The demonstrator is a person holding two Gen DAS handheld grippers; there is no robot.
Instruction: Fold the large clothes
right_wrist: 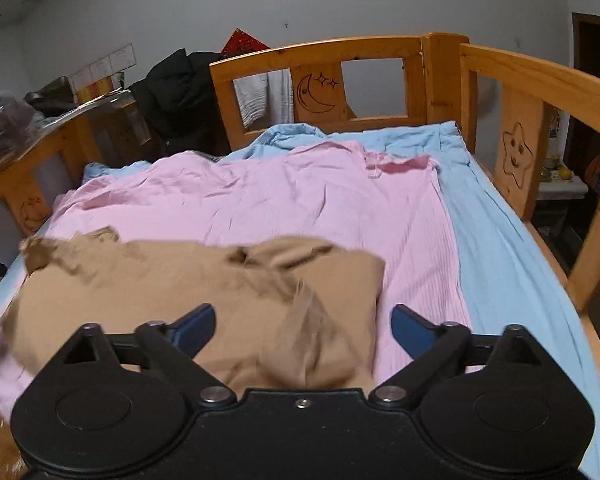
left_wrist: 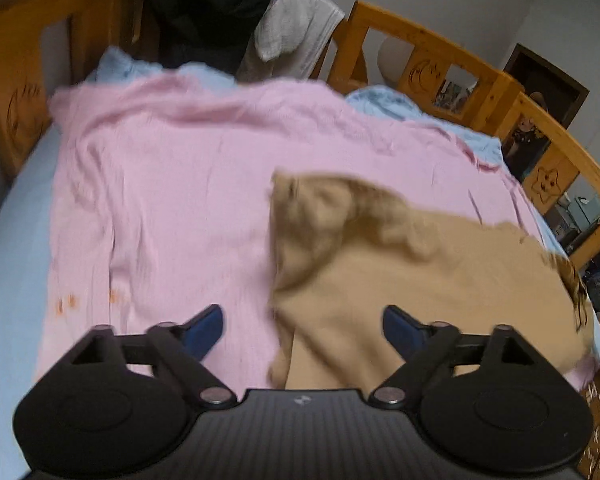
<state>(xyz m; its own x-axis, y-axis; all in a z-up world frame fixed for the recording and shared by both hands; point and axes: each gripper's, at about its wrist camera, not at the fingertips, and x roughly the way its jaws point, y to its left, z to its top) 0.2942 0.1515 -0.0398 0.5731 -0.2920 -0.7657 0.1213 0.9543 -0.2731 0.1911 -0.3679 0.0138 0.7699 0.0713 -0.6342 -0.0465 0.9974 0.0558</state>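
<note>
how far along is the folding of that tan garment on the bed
Done: the tan garment lies on the pink sheet, bunched and partly doubled over, not a neat fold. In hand: nothing; the left gripper and right gripper are both open and empty. Left: smoothing it and finishing the folds.

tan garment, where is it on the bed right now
The tan garment lies crumpled on the pink sheet, at the bed's near edge.

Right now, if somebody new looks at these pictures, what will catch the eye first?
First the tan garment, lying rumpled on the near part of the pink sheet that covers the bed. Next, the wooden bed rail with its carved moon and stars, at the far end.
</note>
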